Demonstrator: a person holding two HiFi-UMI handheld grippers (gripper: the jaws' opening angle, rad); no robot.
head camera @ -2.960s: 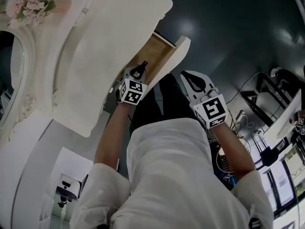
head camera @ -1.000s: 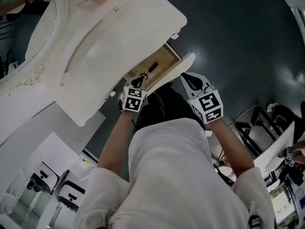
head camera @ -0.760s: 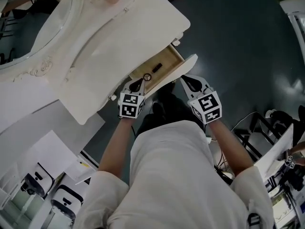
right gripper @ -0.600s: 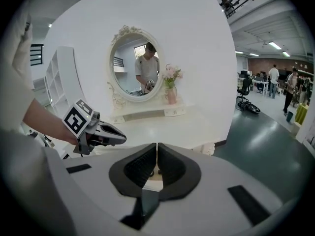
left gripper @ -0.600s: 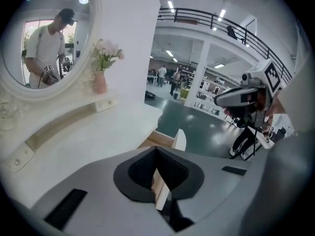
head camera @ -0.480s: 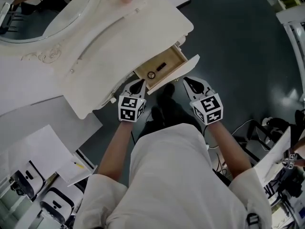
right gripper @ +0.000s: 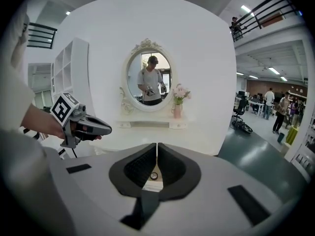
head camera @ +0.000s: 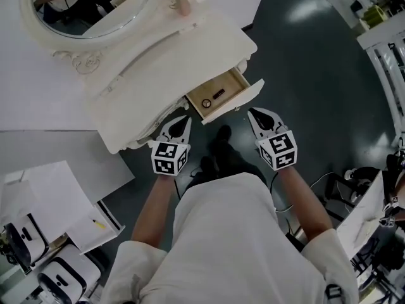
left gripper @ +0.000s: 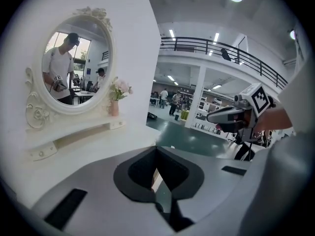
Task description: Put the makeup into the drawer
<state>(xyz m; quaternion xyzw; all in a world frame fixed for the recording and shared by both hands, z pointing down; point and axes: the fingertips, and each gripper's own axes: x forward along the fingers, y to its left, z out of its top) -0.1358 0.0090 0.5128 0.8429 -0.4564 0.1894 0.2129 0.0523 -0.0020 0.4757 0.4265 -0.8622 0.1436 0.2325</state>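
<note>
The white dressing table's drawer (head camera: 246, 96) stands pulled open. On its wooden bottom lie a small round makeup case (head camera: 205, 102) and a dark stick-shaped item (head camera: 218, 94). My left gripper (head camera: 185, 119) hangs shut and empty just short of the drawer's left corner. My right gripper (head camera: 252, 112) is shut and empty too, just right of the drawer front. In the right gripper view the closed jaws (right gripper: 157, 146) point at the table, with the round case (right gripper: 154, 176) showing below them. The left gripper view shows its jaws (left gripper: 157, 150) closed.
An oval mirror (head camera: 88, 8) and a vase of pink flowers (head camera: 184, 4) stand at the back of the tabletop (head camera: 158, 62). Dark floor (head camera: 316, 75) spreads to the right. White paper and equipment lie at lower left (head camera: 44, 201). People stand in the hall beyond.
Both grippers have drawn back from the drawer toward my body and risen. The left one has left the drawer's edge, and the round case now lies uncovered inside.
</note>
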